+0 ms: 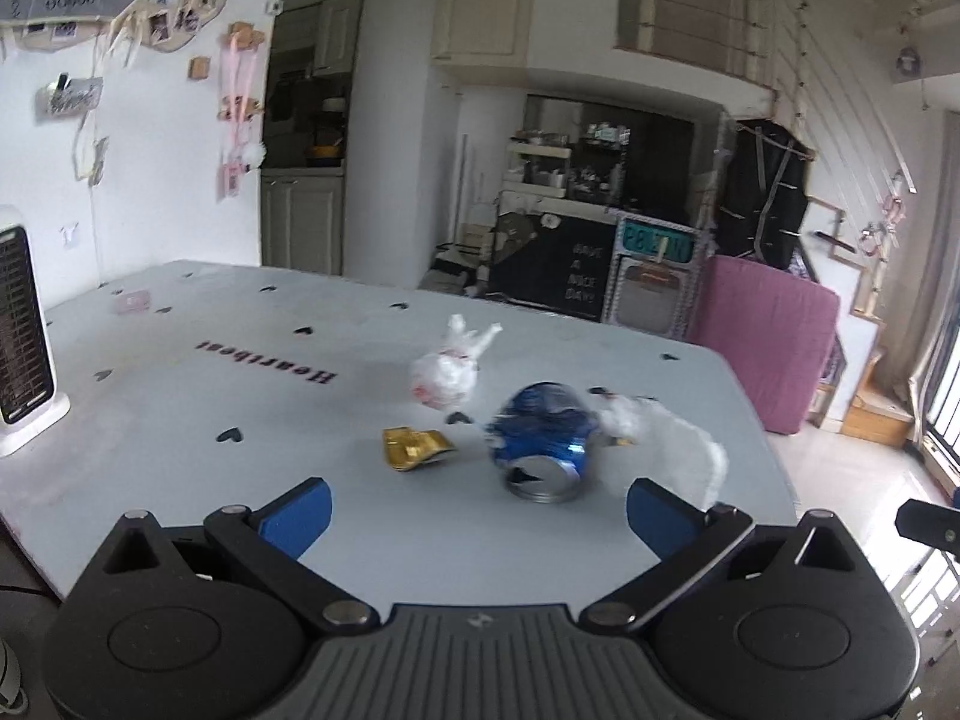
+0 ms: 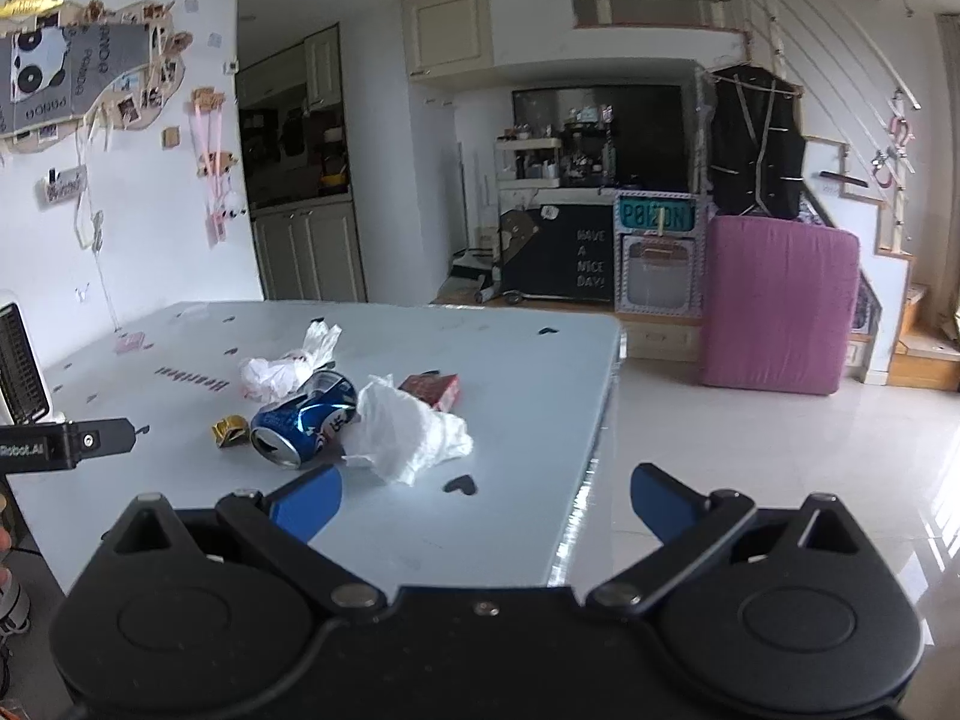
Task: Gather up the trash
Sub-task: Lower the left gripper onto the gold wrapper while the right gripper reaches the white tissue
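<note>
On the table: a pale grey top (image 2: 510,360) printed with small black hearts and the word "Heartbeat"; the trash lies in one loose cluster near its middle
Left gripper (image 1: 477,510): jaws spread wide, holding nothing; raised above the near part of the table, facing the cluster
Right gripper (image 2: 486,501): jaws spread wide, holding nothing; it sits over the near right part of the table, beside the edge
Can (image 2: 304,420): crushed, blue, on its side; open end toward the cameras
Tissue (image 2: 414,429): crumpled, white; touching the can on its right
Plastic bag (image 2: 288,363): crumpled, white with red print; just behind the can
Gold wrapper (image 2: 230,430): small; just left of the can
Red packet (image 2: 433,389): behind the tissue; partly hidden by it
Heater (image 1: 21,330): white, upright; far left edge of the table
</note>
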`<state>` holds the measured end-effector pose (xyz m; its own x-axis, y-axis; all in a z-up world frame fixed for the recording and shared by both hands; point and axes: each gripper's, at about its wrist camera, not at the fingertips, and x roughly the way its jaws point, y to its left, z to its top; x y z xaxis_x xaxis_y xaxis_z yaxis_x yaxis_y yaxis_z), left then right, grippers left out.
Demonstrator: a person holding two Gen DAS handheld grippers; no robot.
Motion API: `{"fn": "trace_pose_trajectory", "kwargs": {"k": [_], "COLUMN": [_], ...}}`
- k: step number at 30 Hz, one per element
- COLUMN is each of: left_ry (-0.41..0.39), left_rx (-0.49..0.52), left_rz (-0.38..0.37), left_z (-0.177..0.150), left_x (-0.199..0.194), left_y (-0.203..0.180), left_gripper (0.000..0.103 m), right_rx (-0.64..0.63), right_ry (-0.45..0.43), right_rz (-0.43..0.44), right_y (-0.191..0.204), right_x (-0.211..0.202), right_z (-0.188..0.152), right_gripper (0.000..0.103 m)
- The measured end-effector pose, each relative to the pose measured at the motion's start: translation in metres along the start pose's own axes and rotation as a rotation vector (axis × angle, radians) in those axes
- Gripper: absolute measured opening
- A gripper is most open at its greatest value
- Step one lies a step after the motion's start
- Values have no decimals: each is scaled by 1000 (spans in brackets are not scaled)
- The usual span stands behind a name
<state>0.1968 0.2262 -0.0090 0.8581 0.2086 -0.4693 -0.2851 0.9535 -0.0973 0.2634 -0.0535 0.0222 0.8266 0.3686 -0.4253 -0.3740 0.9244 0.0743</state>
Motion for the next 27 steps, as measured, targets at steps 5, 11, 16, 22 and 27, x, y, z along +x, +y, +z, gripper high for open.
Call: {"fn": "trace_pose_trajectory", "kwargs": {"k": [5,11,16,22,27], "left_ry": [22,42,53,87,120], "left_rx": [-13,23,46,23,4], "left_rz": [7,3,-8,-6,-6], "left_z": [4,9,14,19,17], "left_x": [33,73,101,137,161], "left_y": [20,32,35,40,44], "left_gripper": [103,103,103,101,96], "right_rx": [-12,-26,0,5,3], "right_ry": [20,40,58,98,121], "right_rz": [6,26,32,27,42], "right_y": [17,32,39,43,43], "right_x": [36,76,111,150,169], "right_z": [3,11,18,22,20], "right_gripper": [103,103,103,103,103]}}
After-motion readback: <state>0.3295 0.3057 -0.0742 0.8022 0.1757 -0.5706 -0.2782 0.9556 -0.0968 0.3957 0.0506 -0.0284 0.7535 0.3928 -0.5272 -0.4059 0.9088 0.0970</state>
